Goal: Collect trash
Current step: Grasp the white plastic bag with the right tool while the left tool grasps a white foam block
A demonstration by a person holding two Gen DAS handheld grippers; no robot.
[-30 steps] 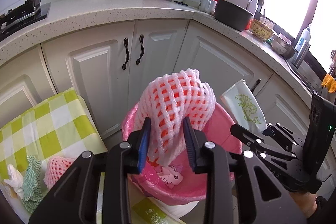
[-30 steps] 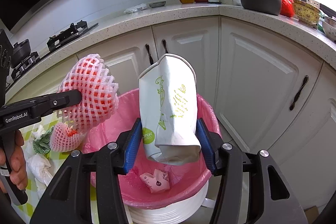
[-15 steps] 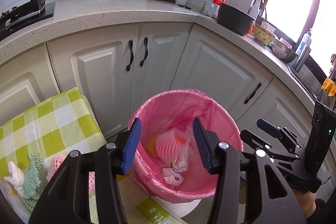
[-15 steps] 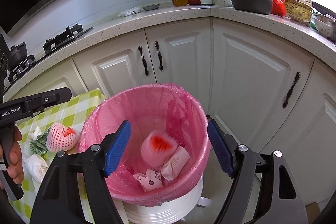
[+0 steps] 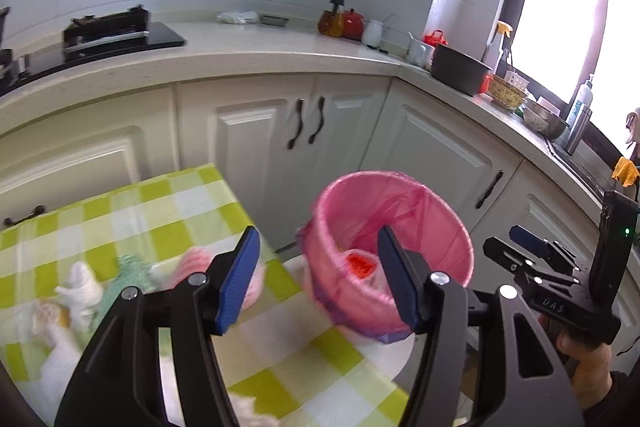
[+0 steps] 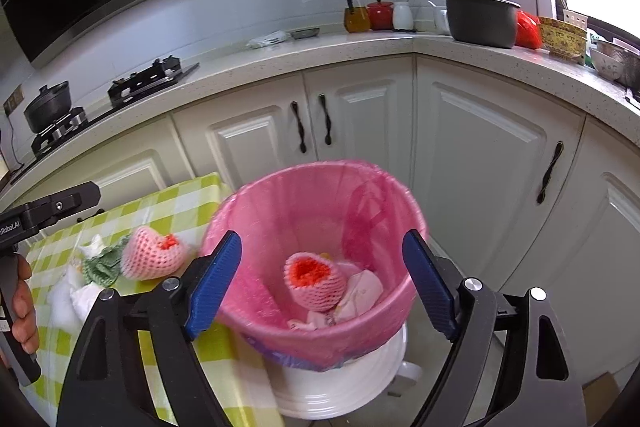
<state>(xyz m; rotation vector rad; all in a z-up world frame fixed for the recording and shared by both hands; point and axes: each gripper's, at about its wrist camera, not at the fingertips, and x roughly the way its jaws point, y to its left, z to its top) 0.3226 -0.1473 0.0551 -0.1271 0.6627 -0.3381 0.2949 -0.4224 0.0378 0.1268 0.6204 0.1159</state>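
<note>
A white bin with a pink liner (image 6: 384,187) stands beside the table; it also shows in the left wrist view (image 5: 448,227). Inside lie a pink foam fruit net (image 6: 314,281) and crumpled paper trash (image 6: 360,291). My right gripper (image 6: 320,291) is open and empty above the bin's near rim. My left gripper (image 5: 316,281) is open and empty over the table edge beside the bin. On the green checked tablecloth (image 6: 168,203) lie another pink foam net (image 6: 154,259), a green cloth scrap (image 6: 102,265) and white tissues (image 6: 76,297); the net (image 5: 192,261) is blurred in the left wrist view.
White cabinets (image 6: 480,155) with dark handles stand behind the bin. The counter above carries a gas hob (image 6: 148,79), a dark pot (image 6: 482,21), bottles and bowls. The right hand-held unit (image 5: 560,283) shows at the left view's right edge.
Both grippers opened and dropped the foam net and the white paper bag into the bin. Both have since drawn back; the left one has swung left towards the table.
</note>
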